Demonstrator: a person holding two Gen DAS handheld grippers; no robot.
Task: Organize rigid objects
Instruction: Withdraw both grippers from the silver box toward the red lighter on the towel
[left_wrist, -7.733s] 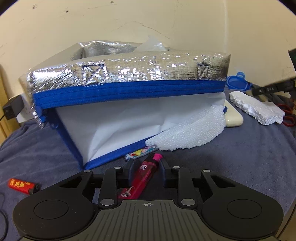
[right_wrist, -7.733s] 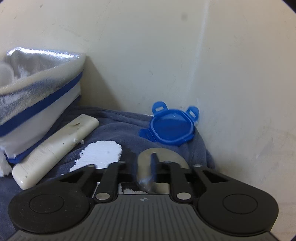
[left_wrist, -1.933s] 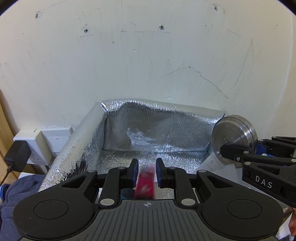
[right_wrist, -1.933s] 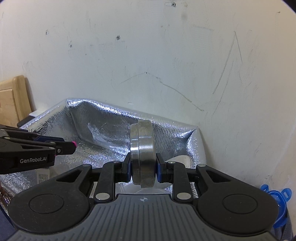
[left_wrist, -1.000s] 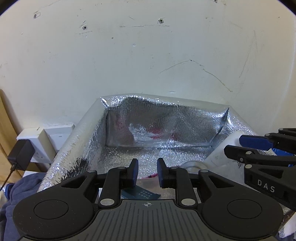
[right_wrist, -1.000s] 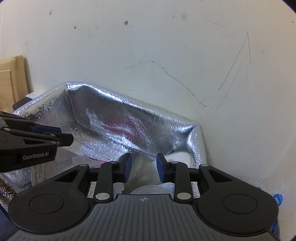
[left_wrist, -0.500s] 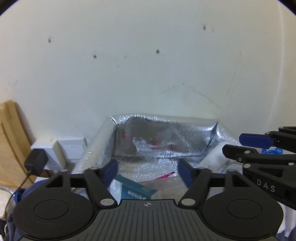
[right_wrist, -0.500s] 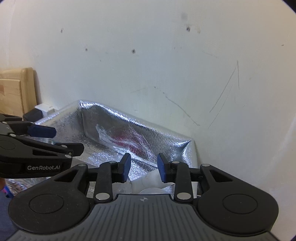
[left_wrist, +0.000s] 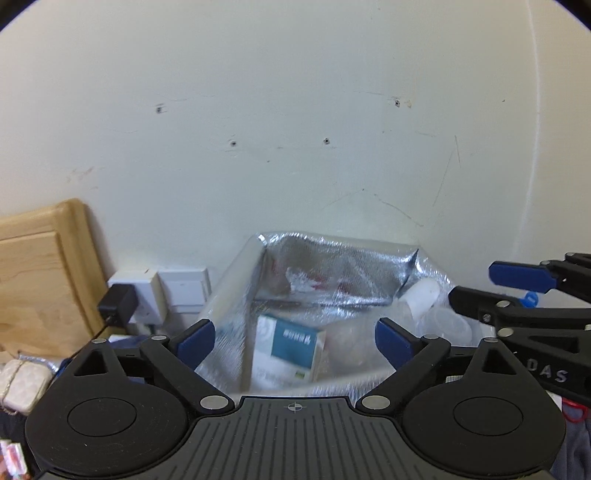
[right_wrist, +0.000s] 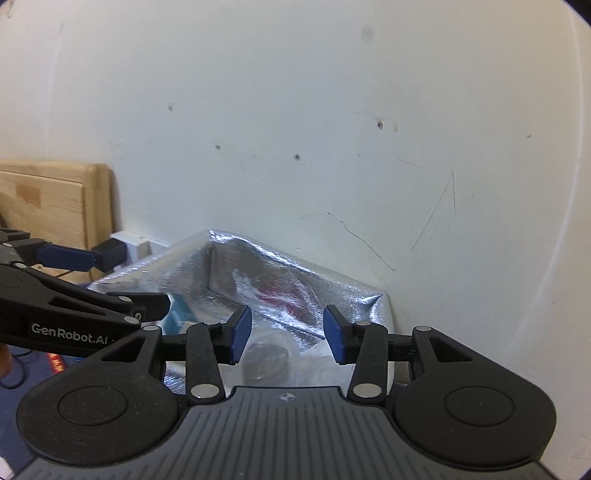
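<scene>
The silver insulated bag (left_wrist: 332, 266) stands open against the wall, below and ahead of both grippers. Inside it lie a teal-and-white box (left_wrist: 291, 347), a white plastic cup (left_wrist: 421, 295) and a dark round metal disc (right_wrist: 266, 358). My left gripper (left_wrist: 294, 341) hangs above the bag's near rim, its jaws opening wide with nothing between them. My right gripper (right_wrist: 287, 336) is over the bag's right half, jaws opening and empty. Each gripper shows in the other's view: the right gripper (left_wrist: 476, 284) and the left gripper (right_wrist: 129, 282).
A wooden board (left_wrist: 37, 273) leans on the wall at the left, beside a wall socket with a black adapter (left_wrist: 118, 302). A blue lid (left_wrist: 530, 297) peeks out behind the right gripper. Blue-grey cloth (right_wrist: 22, 376) covers the surface at the left.
Both grippers let go of the red lighter and the metal disc over the bag, then pulled back and up. Their jaws have spread, the left far wider.
</scene>
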